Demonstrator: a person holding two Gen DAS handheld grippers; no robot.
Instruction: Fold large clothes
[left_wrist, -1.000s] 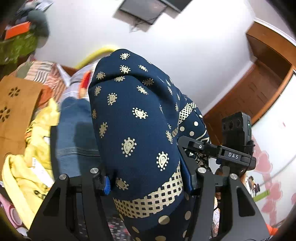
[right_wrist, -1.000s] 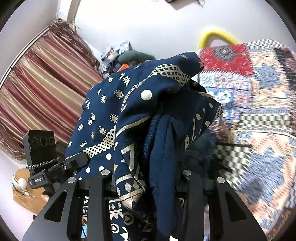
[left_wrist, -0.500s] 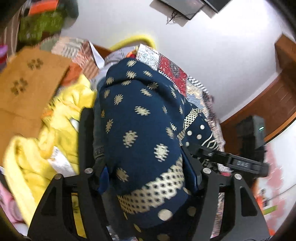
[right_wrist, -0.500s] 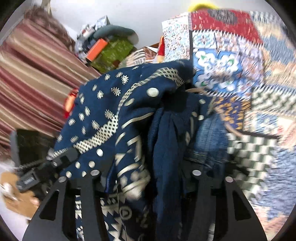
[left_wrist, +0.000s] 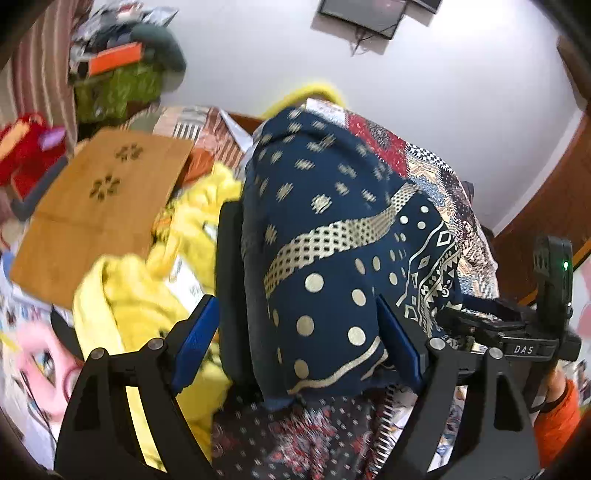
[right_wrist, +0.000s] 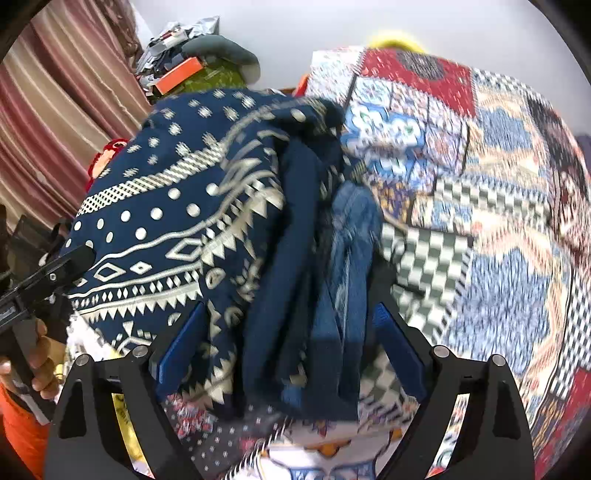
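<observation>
A bundled navy garment with gold print rests on the clothes pile, in front of both cameras. My left gripper straddles its near end. The jaws are opening: the left pad stands clear of the cloth and the right pad sits at its edge. In the right wrist view the same navy garment lies bunched beside a blue denim piece. My right gripper has both between its widening jaws, and its pads no longer pinch them.
A patchwork bedspread covers the bed to the right. Yellow clothing and a wooden board lie to the left, with clutter against the wall behind. A hand in an orange sleeve holds the other gripper.
Both grippers have tipped downward and sunk toward the bed. Their jaws have spread from a pinch on the navy garment to wide apart, and the bundle has come down onto the pile.
</observation>
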